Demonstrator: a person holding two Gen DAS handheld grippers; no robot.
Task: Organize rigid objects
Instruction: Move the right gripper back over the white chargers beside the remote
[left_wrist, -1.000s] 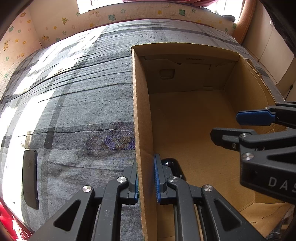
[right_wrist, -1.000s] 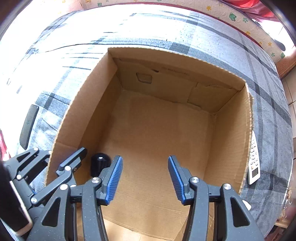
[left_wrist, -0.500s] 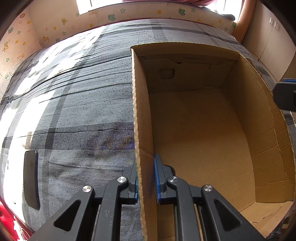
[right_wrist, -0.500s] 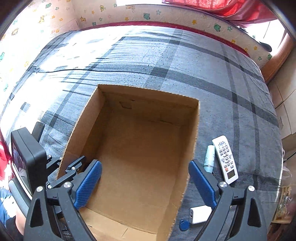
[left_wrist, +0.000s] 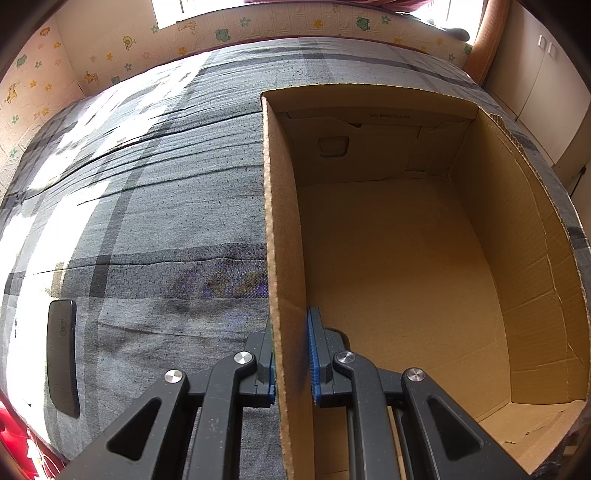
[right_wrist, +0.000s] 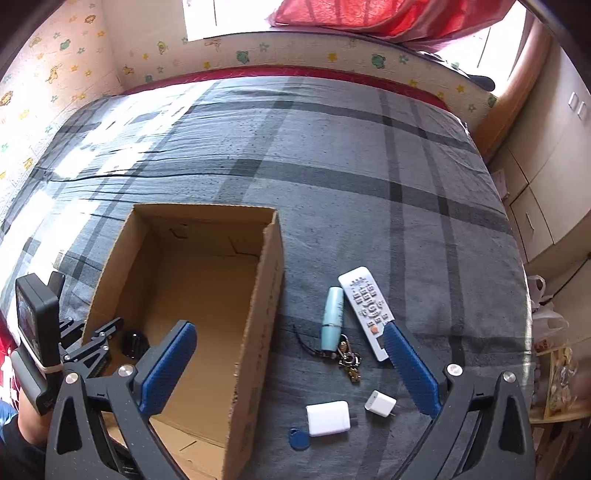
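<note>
An open cardboard box (right_wrist: 269, 280) sits on the grey plaid bed. My left gripper (left_wrist: 291, 363) is shut on the box's left wall (left_wrist: 282, 258); it also shows in the right wrist view (right_wrist: 99, 338). A black round object (right_wrist: 135, 343) lies inside the box by that wall. My right gripper (right_wrist: 291, 363) is open wide and empty, above the box's right wall. To the right of the box lie a white remote (right_wrist: 365, 310), a light blue tube (right_wrist: 331, 317), keys (right_wrist: 347, 360), two white chargers (right_wrist: 328, 418) (right_wrist: 380, 403) and a blue tag (right_wrist: 298, 438).
A black flat device (left_wrist: 62, 356) lies on the bed left of the box. Cream cabinets (right_wrist: 554, 177) stand to the right of the bed. A patterned wall (right_wrist: 258, 51) runs along the far side. A red pillow (right_wrist: 369, 18) lies at the back.
My right gripper has risen out of the box, moved right and opened wider. The small items right of the box have come into view. My left gripper has kept its grip.
</note>
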